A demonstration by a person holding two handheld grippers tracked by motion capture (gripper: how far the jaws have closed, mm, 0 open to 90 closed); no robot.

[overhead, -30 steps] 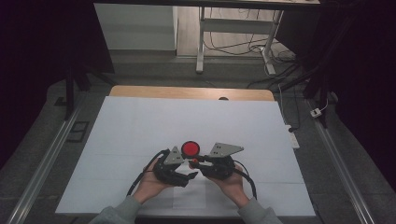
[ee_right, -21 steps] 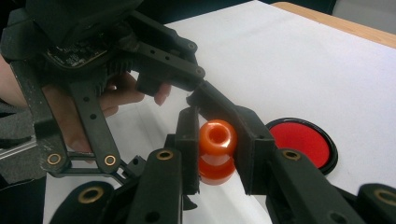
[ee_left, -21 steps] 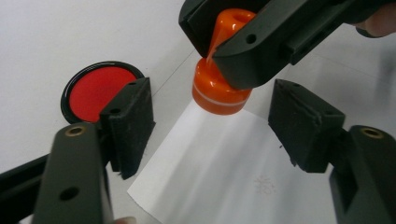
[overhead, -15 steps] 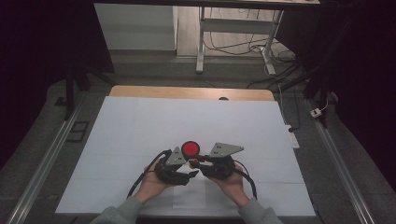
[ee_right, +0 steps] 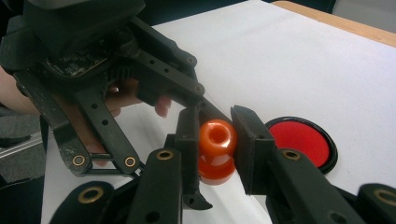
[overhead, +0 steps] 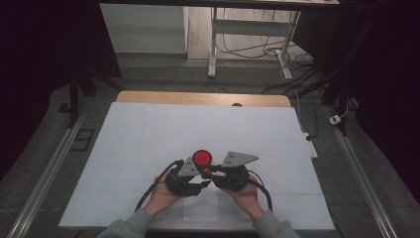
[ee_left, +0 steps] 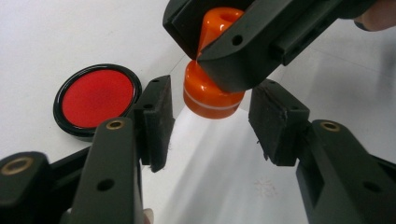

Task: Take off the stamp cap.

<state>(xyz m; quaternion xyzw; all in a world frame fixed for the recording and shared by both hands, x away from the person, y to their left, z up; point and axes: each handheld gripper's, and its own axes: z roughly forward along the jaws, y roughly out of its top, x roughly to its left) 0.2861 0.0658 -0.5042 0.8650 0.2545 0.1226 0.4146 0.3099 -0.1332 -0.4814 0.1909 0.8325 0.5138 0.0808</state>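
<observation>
Dim room beyond, cables on the floor; white bench (overhead: pixel 148 129) with a wooden edge at twelve o'clock. Left gripper (ee_left: pixel 208 126) spread wide, pads either side of the orange knob (ee_left: pixel 212 91) but not touching. At ten o'clock from it, flat on the bench, a round red pad in a black rim (ee_left: pixel 97 99), matte. Right gripper (ee_right: pixel 215 140) pinching the knob by its narrow neck, holding it just off the bench. Glossy, hard-looking plastic, waisted like a mushroom, hole through the top, pale ring around the base. Risks, judged: slipping on that slick neck if the pinch eases before the other gripper closes; tilting from an off-centre squeeze; dropping onto the pad's rim.
</observation>
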